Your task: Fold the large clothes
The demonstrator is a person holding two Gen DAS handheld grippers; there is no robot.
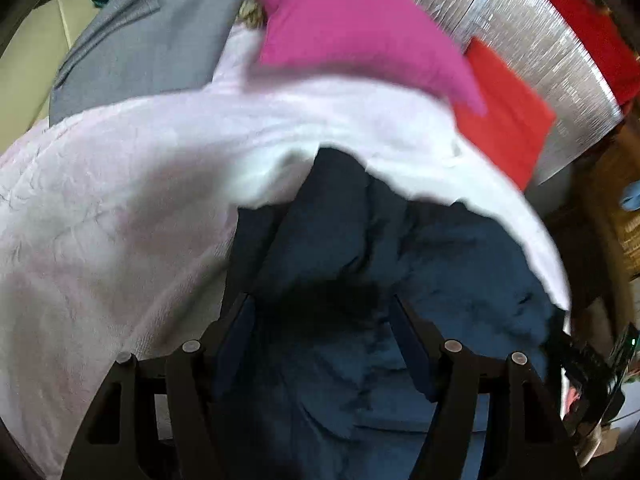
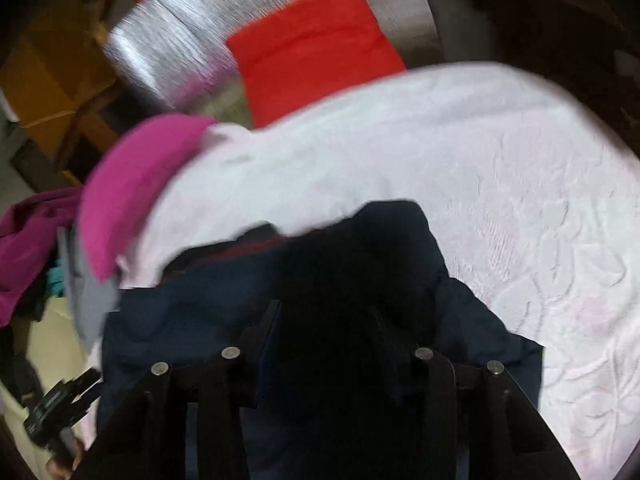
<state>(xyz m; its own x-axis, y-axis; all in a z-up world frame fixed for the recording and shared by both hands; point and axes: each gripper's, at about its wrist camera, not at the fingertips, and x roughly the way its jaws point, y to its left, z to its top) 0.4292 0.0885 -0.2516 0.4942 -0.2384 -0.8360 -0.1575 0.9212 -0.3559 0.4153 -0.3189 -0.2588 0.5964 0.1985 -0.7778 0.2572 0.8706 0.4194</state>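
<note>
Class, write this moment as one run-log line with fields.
step: fold | left gripper: gripping navy garment | right gripper: gripping same garment | surface: white embossed cover | nearby: magenta cloth, red cloth

1. A silver foil-like mat lies at the far side, partly under a red cloth.
2. Yellow-brown cardboard boxes sit beyond it.
3. A wicker basket stands at the right edge.

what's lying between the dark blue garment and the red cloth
A pale pink textured blanket spans the stretch between the dark blue garment and the red cloth; both wrist views show it.
</note>
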